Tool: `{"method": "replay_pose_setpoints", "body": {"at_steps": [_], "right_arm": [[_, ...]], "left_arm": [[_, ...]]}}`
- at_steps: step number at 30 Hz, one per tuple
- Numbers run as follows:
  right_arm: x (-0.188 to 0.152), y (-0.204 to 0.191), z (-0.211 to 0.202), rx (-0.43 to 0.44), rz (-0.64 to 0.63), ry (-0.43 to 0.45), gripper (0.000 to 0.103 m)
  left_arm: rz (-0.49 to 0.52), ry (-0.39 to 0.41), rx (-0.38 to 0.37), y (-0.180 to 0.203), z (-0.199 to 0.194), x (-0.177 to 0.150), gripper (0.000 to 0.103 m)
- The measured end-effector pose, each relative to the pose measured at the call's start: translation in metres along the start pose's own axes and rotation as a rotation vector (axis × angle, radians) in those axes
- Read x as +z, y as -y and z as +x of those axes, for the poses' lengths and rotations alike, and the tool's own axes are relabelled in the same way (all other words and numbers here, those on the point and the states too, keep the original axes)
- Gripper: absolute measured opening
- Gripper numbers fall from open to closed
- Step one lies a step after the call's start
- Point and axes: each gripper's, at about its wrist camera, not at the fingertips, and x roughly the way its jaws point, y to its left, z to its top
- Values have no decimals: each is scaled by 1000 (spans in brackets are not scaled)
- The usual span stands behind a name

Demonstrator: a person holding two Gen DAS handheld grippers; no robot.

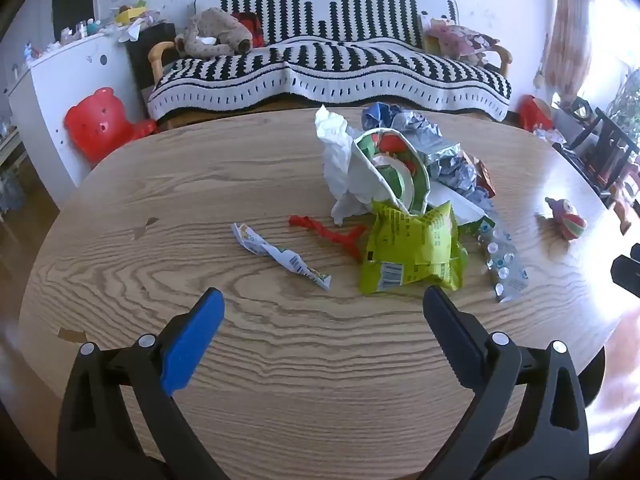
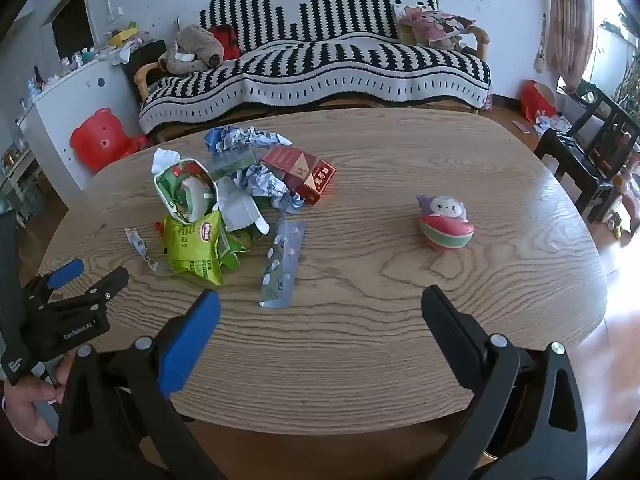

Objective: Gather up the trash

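With both the left gripper [image 1: 323, 300] and right gripper [image 2: 320, 304] gaping empty above the oval wooden table's [image 2: 400, 320] near edge, a careless sweep into the heaped trash could snag the flattened green foil snack bag [image 1: 412, 252] and push the silver blister pill strip [image 2: 282, 264] off that edge.

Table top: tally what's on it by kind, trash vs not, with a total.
Wrappers and bags: 3 (green snack bag, twisted white wrapper, red strip)
Crumpled paper: 3 (white wad, two blue-printed wads)
Paper cup: 1
Red carton: 1
Blister pack: 1
Toy figure, not trash: 1
Total: 10; more may be buried in the pile.
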Motion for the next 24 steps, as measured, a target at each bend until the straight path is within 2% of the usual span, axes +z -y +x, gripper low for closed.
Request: {"method": "replay_pose_setpoints", "body": {"at_steps": [24], "right_arm": [[1, 0, 4, 2, 3, -16, 97]], "left_arm": [[4, -6, 0, -1, 2, -4, 97]]}}
